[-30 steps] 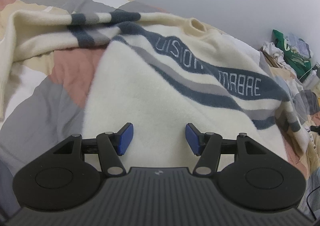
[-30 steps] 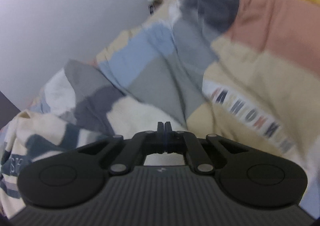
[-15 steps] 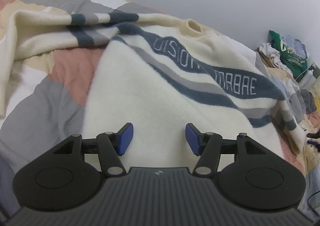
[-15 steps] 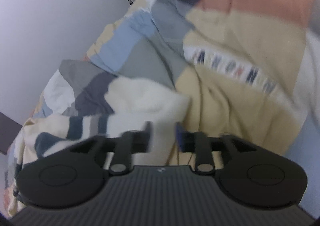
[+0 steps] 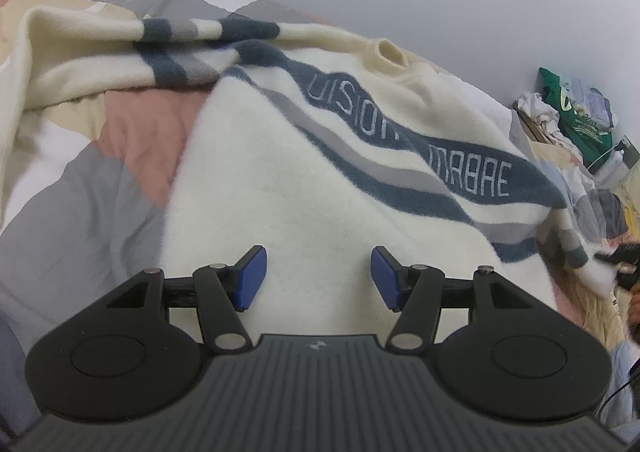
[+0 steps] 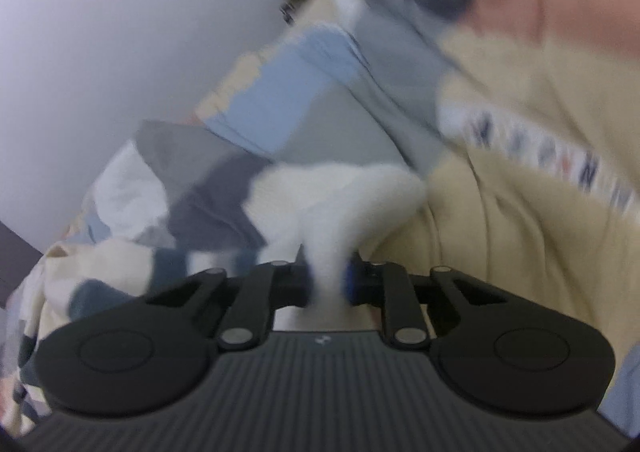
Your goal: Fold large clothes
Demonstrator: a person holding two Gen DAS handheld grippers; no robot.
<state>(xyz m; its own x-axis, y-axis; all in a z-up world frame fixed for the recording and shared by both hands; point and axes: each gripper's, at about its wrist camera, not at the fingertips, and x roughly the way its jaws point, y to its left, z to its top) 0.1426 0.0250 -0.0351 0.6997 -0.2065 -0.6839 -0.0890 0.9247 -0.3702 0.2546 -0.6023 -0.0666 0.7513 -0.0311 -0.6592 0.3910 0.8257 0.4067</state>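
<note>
Sweater point(image 6: 332, 207) sleeve newly pinched inside right claw point(image 6: 326, 284); left claw point(image 5: 318, 278) spread above its body.

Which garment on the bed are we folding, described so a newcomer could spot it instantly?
Find the patchwork bedspread against the pale wall; spread face-up across it lies the cream sweater, just ahead of the open left gripper, with the right gripper closed on its sleeve. Unlike the clothes pile at the far edge, it carries a dark blue diagonal band with pale lettering across the chest.
</note>
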